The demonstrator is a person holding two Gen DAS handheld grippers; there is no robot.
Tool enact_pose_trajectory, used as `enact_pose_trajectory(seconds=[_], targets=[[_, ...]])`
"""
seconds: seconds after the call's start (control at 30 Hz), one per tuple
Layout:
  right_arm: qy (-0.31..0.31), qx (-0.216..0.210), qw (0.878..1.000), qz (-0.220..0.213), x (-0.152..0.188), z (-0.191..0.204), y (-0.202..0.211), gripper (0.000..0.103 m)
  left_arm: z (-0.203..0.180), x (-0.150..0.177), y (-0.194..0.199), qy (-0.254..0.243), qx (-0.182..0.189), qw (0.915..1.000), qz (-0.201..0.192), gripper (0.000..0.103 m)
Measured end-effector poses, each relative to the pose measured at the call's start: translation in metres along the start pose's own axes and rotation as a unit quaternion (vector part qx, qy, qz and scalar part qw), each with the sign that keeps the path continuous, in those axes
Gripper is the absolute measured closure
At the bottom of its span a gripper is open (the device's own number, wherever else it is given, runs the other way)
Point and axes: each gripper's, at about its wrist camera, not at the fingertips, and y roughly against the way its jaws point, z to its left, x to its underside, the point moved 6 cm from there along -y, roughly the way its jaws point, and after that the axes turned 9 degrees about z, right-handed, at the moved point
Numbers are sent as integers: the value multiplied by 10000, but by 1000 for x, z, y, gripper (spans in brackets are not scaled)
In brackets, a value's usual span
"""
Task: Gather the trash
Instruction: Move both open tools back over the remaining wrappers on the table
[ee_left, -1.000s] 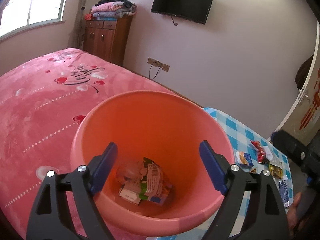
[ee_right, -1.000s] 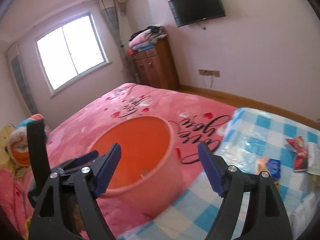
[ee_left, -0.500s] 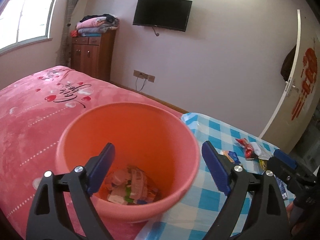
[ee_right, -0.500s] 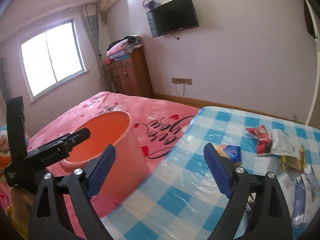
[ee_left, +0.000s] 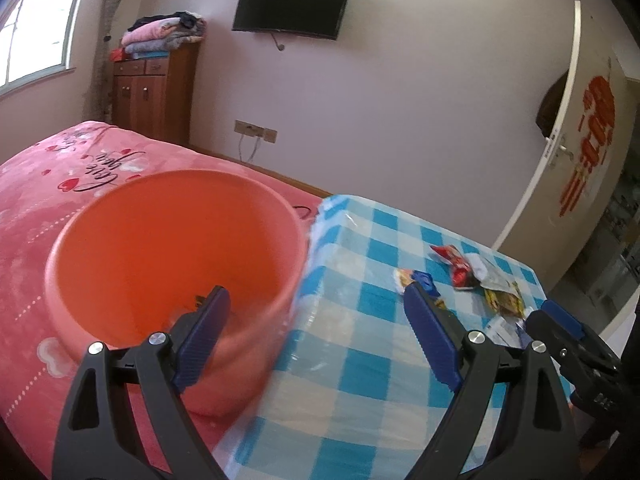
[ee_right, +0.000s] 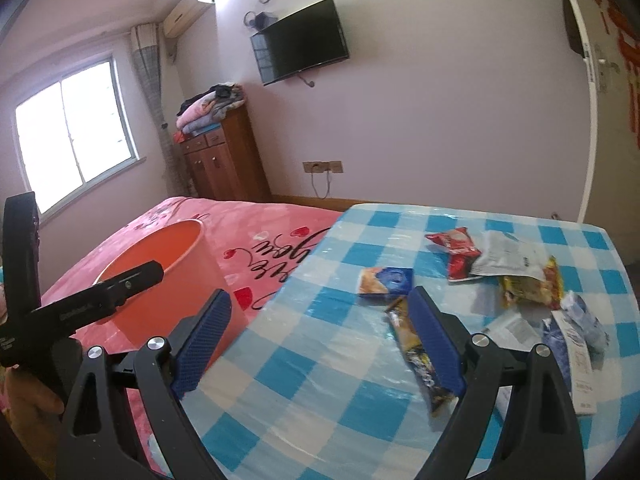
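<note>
Both grippers carried empty toward the wrappers, bucket kept near the table.

The left gripper (ee_left: 316,340) and right gripper (ee_right: 320,340) are held wide, jaws just opened further, nothing between them. The bucket (ee_left: 168,264) is stood on the bed (ee_left: 36,200) against the table (ee_right: 320,380) edge, seemingly for short drops. The wrappers (ee_right: 504,276) are left scattered on the table's far right.

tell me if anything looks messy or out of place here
Yes: loose wrappers and packets lie scattered over the right side of the checked tablecloth, not in the orange bucket beside it on the pink bed. Nothing looks spilled or broken.
</note>
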Motion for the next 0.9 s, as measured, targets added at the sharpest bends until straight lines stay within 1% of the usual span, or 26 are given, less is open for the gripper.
enact_pose_trajectory(seconds=[0.03,0.17,0.27,0.47,0.9], targets=[[-11,37,10000,-14,2,-3,2,14,-4,1,-1,-22,39,10000,26,14],[-98,111,9999,-28,9,-18,7,14,-18,6,-3,-171,-112,9998,16,14],[-184,139,9997,-30,14,-28,11,14,-29,9,-5,-238,19,9996,116,14],[-284,253,9992,-88,25,-52,20,14,-46,17,-12,-300,52,9992,252,14],[-765,446,9960,-143,39,-116,34,14,-102,42,-33,-778,177,9955,515,14]])
